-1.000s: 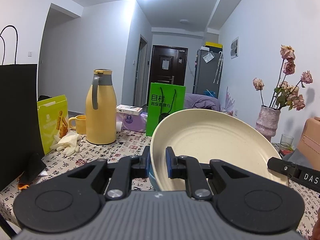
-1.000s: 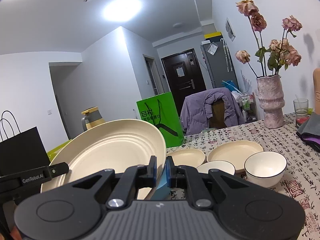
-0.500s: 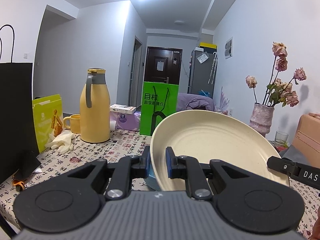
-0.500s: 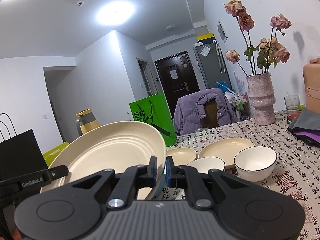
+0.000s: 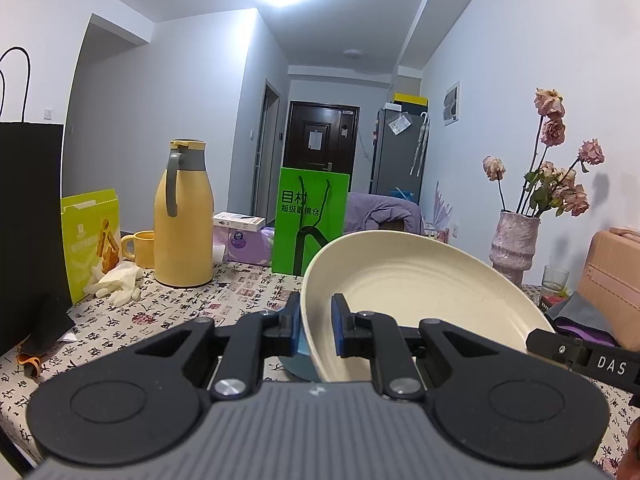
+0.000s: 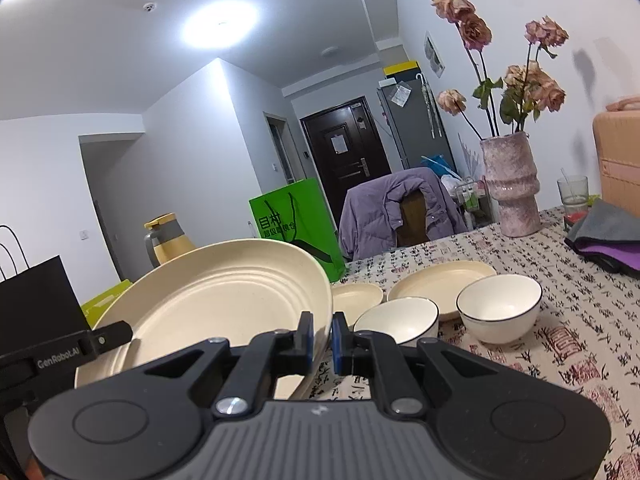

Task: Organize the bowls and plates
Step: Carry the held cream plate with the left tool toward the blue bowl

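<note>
Across a calligraphy-print tablecloth (image 5: 248,288) crowded with a yellow flask (image 5: 183,216) and a green bag (image 5: 310,220), you are looking along the left gripper (image 5: 316,322), its fingers pinching the near left rim of the big cream plate (image 5: 420,300), which is tilting up and running off to your right, a blue dish (image 5: 298,360) showing just beneath it. From the right gripper (image 6: 321,338), you are clamping the same plate's (image 6: 224,304) right rim with the dish spreading leftward, while two black-rimmed bowls (image 6: 498,306), a flat plate (image 6: 440,276) and a small dish (image 6: 356,296) are sitting further right and nearer this hand, so any stacking move is likely turning that way.
</note>
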